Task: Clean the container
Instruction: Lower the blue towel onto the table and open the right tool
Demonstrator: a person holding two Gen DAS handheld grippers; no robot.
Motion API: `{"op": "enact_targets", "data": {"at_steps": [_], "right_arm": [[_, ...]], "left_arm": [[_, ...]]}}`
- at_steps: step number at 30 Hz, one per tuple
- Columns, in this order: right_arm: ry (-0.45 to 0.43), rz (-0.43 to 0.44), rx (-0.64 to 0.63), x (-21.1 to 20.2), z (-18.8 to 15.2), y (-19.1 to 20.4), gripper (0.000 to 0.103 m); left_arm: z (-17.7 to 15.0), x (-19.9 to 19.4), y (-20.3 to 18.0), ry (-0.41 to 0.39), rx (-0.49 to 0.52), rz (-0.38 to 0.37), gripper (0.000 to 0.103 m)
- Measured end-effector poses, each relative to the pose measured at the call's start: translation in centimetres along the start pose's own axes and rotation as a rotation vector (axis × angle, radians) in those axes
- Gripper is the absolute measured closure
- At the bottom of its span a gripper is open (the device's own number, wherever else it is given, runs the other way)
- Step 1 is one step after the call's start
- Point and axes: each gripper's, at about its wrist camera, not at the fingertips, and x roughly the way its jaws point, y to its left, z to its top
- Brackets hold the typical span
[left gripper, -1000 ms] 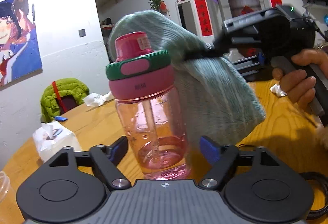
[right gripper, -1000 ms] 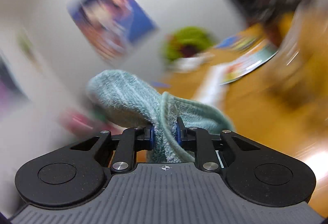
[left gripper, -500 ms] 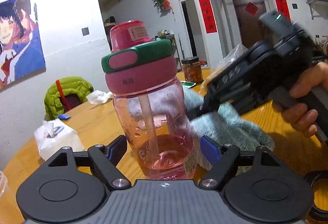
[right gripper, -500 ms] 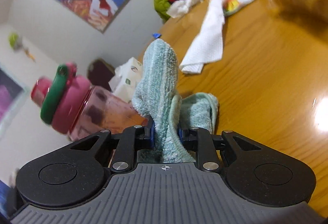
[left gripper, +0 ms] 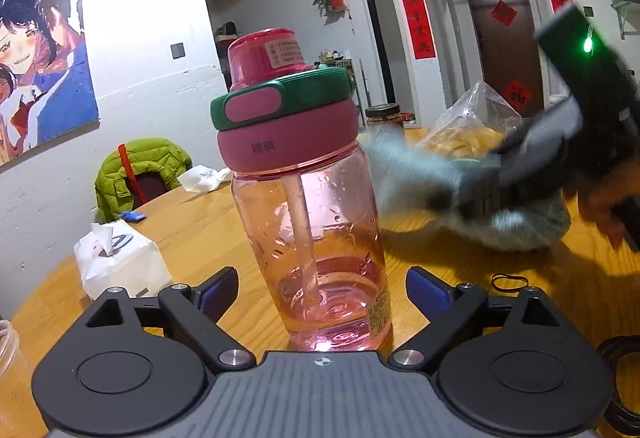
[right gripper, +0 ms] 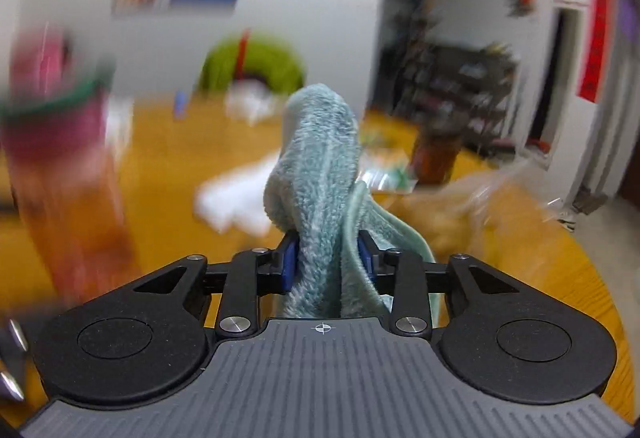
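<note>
Left gripper: my jaws have just been opening and now stand wide, pads clear of the pink bottle on both sides. The bottle stands upright between them on the wooden table, lid on, a little water in the bottom, nothing holding it.

Right gripper: jaws have just been easing apart; the green towel is bunched between the blue pads and looks to be touching both. From the left wrist view the towel trails on the table to the right of the bottle, blurred, apart from it.

Step in hand, as I judge it: the wipe is over and both tools are letting go. Next call: let the towel drop right of the bottle and draw the left gripper straight back without brushing the bottle.

Around the bottle: tissue pack to its left, near the left pad. Behind it to the right, a dark-lidded jar and a clear plastic bag. A black rubber band lies on the table to its lower right. Green jacket on a chair far behind to the left.

Risk: the bottle is tall and nearly empty, so a side nudge from a pad could tip it.
</note>
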Motion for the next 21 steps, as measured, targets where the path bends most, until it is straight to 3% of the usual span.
{"op": "enact_targets", "data": {"at_steps": [3, 5, 7, 9, 12, 15, 21], "right_arm": [[0.073, 0.094, -0.004, 0.9, -0.3, 0.2, 0.052], [0.057, 0.113, 0.039, 0.5, -0.2, -0.7, 0.039], [0.018, 0.132, 0.117, -0.1, -0.1, -2.2, 0.019], [-0.030, 0.169, 0.207, -1.0, 0.0, -3.6, 0.013], [-0.070, 0.187, 0.316, -1.8, -0.1, -5.1, 0.005], [-0.039, 0.197, 0.381, -1.4, 1.1, -4.9, 0.005], [0.064, 0.237, 0.331, -3.8, 3.8, -3.3, 0.002]], "left_arm": [[-0.1, -0.1, 0.0, 0.001, -0.005, 0.007, 0.009], [-0.1, -0.1, 0.0, 0.003, -0.007, 0.007, 0.008], [-0.1, -0.1, 0.0, 0.010, -0.015, -0.003, 0.006], [-0.1, 0.0, 0.2, 0.019, -0.034, -0.011, 0.004], [0.5, -0.3, 0.3, 0.041, -0.060, 0.033, 0.004], [1.4, -1.3, 0.4, 0.058, -0.079, 0.067, 0.002], [3.5, -3.3, -0.1, 0.143, -0.096, 0.100, 0.001]]}}
